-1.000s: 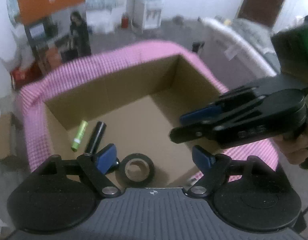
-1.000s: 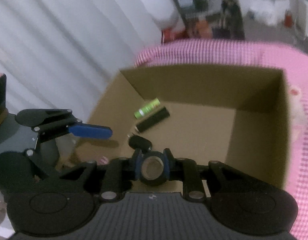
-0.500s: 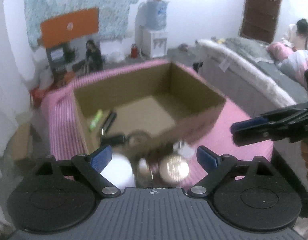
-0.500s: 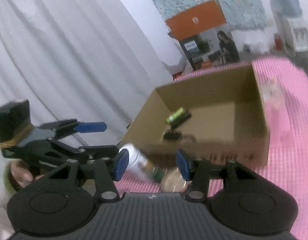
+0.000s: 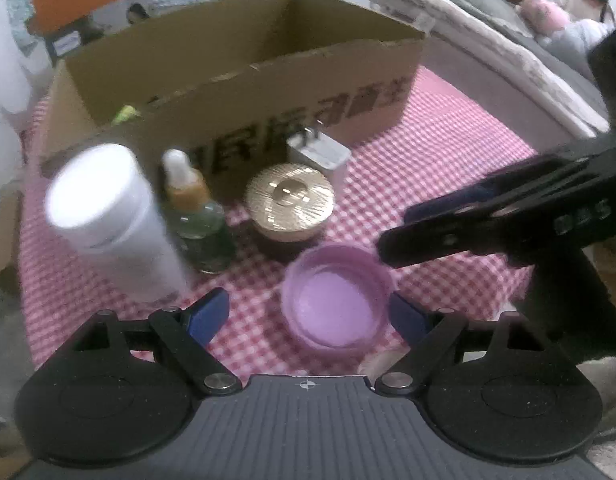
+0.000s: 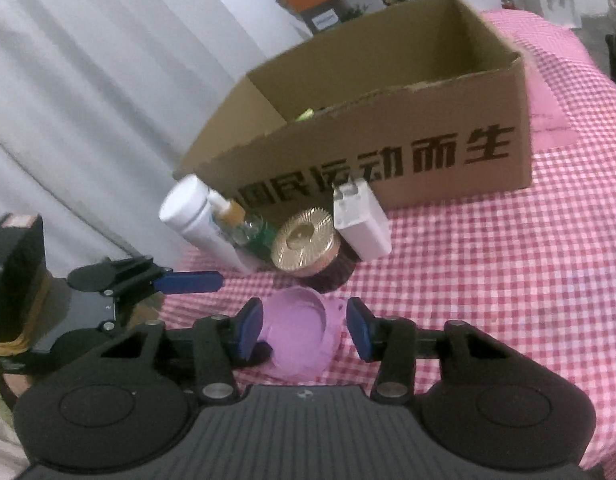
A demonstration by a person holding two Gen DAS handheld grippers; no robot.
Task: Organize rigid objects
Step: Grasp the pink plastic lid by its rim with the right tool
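A pink round container (image 5: pixel 335 305) (image 6: pixel 299 336) lies on the pink checked cloth. My right gripper (image 6: pixel 304 334) is open with its fingers either side of it, not touching. My left gripper (image 5: pixel 308 316) is open just in front of the same container. Behind stand a white bottle (image 5: pixel 108 216) (image 6: pixel 196 216), a dropper bottle (image 5: pixel 194 212) (image 6: pixel 244 226), a gold-lidded jar (image 5: pixel 290 204) (image 6: pixel 306 244) and a white charger (image 5: pixel 321 154) (image 6: pixel 361 220). The cardboard box (image 5: pixel 268 112) (image 6: pixel 387 148) sits behind them with a green item (image 5: pixel 124 114) inside.
The right gripper's body (image 5: pixel 527 208) crosses the right side of the left wrist view. The left gripper (image 6: pixel 180 282) shows at left in the right wrist view. A white curtain (image 6: pixel 88 80) hangs left of the table. A bed (image 5: pixel 487 40) lies at the right.
Both grippers pulled back out of the box and came down low over the cloth. The right gripper let go of the tape roll, opened, and now straddles the pink container.
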